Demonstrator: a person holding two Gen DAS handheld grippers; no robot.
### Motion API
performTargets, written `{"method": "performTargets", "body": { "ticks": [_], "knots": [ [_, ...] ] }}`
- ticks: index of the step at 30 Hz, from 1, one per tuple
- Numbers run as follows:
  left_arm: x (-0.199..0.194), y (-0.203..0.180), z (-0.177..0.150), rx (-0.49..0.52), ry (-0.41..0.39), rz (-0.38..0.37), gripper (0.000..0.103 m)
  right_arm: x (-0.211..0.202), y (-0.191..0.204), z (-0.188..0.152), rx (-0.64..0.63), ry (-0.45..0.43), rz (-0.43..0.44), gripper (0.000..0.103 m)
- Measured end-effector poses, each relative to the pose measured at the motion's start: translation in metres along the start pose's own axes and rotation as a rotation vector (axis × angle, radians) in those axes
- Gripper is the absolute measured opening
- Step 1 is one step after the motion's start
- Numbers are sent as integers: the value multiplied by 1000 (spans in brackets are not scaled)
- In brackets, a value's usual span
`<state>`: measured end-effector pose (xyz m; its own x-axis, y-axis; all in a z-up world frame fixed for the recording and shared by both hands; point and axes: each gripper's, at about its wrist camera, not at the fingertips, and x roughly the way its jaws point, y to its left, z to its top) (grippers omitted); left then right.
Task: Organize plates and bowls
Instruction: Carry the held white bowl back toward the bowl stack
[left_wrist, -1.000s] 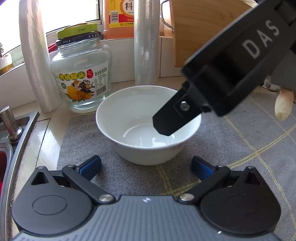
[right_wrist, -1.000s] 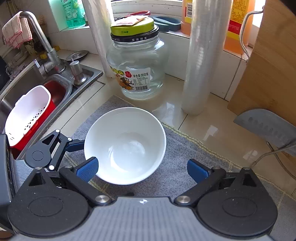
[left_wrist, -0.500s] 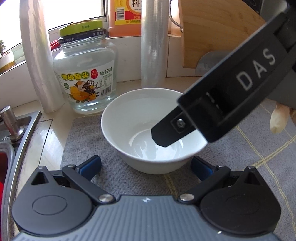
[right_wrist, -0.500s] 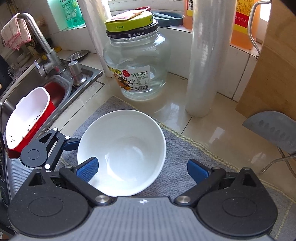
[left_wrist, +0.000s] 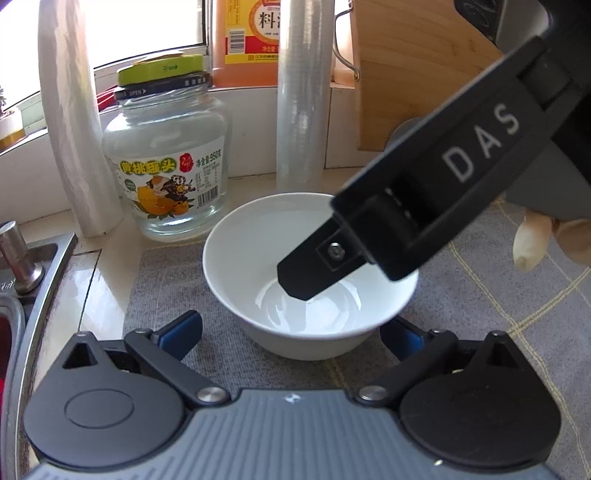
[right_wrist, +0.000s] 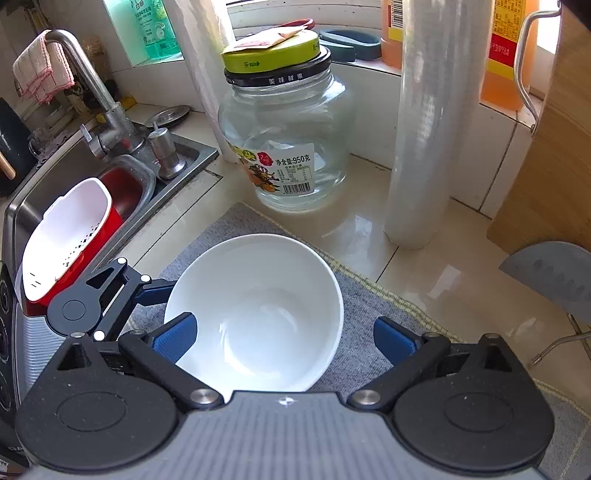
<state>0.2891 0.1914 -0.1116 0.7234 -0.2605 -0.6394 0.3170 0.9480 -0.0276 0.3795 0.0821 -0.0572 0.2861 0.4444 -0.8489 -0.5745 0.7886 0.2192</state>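
Both grippers, left (left_wrist: 291, 332) and right (right_wrist: 282, 338), stayed open (left narrowing), nearer the white bowl (left_wrist: 310, 273) than before.

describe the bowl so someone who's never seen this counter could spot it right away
Start at the steel sink and move right onto the grey mat on the counter. The white bowl sits upright on that mat, in front of the glass jar with the green lid. It is the only open white dish there, empty and glossy inside.
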Motion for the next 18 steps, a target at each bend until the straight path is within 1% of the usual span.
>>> {"method": "performTargets", "body": {
  "ticks": [2,5,9,18],
  "knots": [
    [-3,-1,0,9,-6,-24,100,1,0,1,1,-3,-1,102],
    [-7,-4,1,41,-19,-32,100,4,-1,3,1,1,9,100],
    [-12,-4,1,64,-37,-32,95,6,0,4,-4,1,16,100],
    [-15,-6,2,99,-60,-25,92,8,0,5,-2,-6,41,91]
  ]
}}
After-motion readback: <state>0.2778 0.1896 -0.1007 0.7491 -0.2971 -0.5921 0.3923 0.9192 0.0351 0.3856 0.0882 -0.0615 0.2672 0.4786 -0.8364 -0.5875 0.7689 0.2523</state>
